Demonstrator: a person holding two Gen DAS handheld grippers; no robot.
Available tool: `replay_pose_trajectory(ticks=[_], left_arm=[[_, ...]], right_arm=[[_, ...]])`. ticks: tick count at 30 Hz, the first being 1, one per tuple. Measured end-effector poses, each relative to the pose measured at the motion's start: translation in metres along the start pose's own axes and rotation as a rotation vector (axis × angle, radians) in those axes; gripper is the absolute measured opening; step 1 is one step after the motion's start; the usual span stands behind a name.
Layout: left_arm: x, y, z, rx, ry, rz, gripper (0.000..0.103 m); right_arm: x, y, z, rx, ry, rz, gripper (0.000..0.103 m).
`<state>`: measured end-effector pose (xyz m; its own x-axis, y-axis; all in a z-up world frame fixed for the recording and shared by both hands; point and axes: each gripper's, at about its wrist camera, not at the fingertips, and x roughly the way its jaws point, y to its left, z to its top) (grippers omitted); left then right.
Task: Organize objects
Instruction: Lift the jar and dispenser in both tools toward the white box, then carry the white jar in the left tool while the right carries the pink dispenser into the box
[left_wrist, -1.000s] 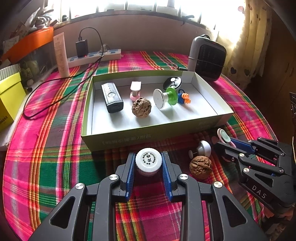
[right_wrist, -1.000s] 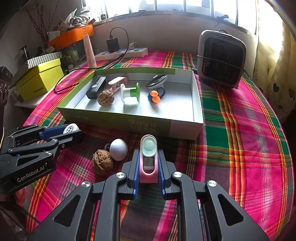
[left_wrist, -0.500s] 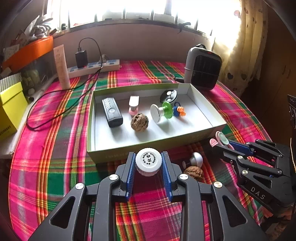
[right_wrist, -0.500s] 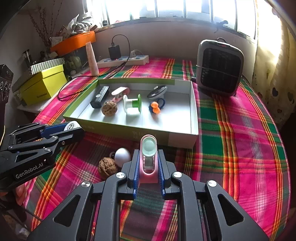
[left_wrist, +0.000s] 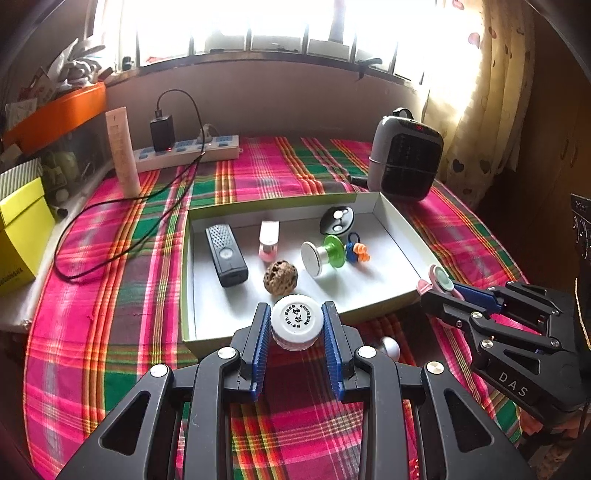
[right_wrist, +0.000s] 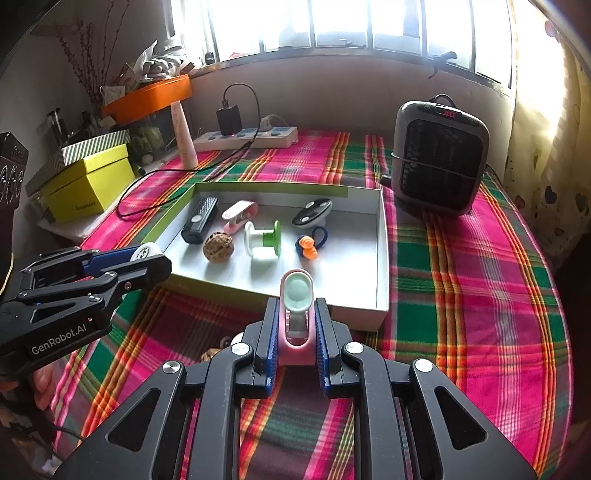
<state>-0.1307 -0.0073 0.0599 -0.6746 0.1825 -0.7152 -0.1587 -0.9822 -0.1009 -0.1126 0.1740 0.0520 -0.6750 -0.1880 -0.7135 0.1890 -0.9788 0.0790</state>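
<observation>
My left gripper (left_wrist: 295, 307) is shut on a small white round jar (left_wrist: 295, 320) with a printed cap, held above the plaid cloth at the near wall of the shallow white box (left_wrist: 185, 295). My right gripper (right_wrist: 296, 303) is shut on a pink clip with a mint round pad (right_wrist: 296, 290), also lifted just before the box (right_wrist: 382, 258). Inside the box lie a black remote (left_wrist: 226, 254), another pink clip (left_wrist: 268, 240), a walnut (left_wrist: 280, 272), a white and green spool (left_wrist: 323, 254), a blue and orange toy (left_wrist: 354, 253) and a black oval piece (left_wrist: 337, 219).
A white knob (left_wrist: 389, 347) and a second walnut (right_wrist: 210, 356) lie on the cloth under the grippers, mostly hidden. A grey heater (left_wrist: 404, 162) stands behind the box on the right. A power strip (left_wrist: 188, 151), a trailing black cable (left_wrist: 110, 254), a cream tube (left_wrist: 122, 151) and a yellow box (left_wrist: 22, 236) stand at the left.
Both grippers have risen with the jar and the pink clip still held. The knob and walnut on the cloth have slipped beneath the fingers.
</observation>
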Motion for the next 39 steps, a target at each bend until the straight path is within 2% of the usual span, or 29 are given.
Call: replay_pose_trajectory(ticks=[17,27,39], left_arm=[[0.019,0.015,0.016,-0.027,0.027,-0.001,0.026],[0.036,0.028,0.018,-0.055,0.056,0.015,0.026],[0.051,0.036,0.017,-0.08,0.09,0.016,0.026]], right_arm=[[0.019,-0.002,0.025,-0.012,0.016,0.046,0.018],[0.044,0.004,0.038,-0.033,0.067,0.107,0.018],[0.068,0.01,0.036,-0.067,0.15,0.146,0.018]])
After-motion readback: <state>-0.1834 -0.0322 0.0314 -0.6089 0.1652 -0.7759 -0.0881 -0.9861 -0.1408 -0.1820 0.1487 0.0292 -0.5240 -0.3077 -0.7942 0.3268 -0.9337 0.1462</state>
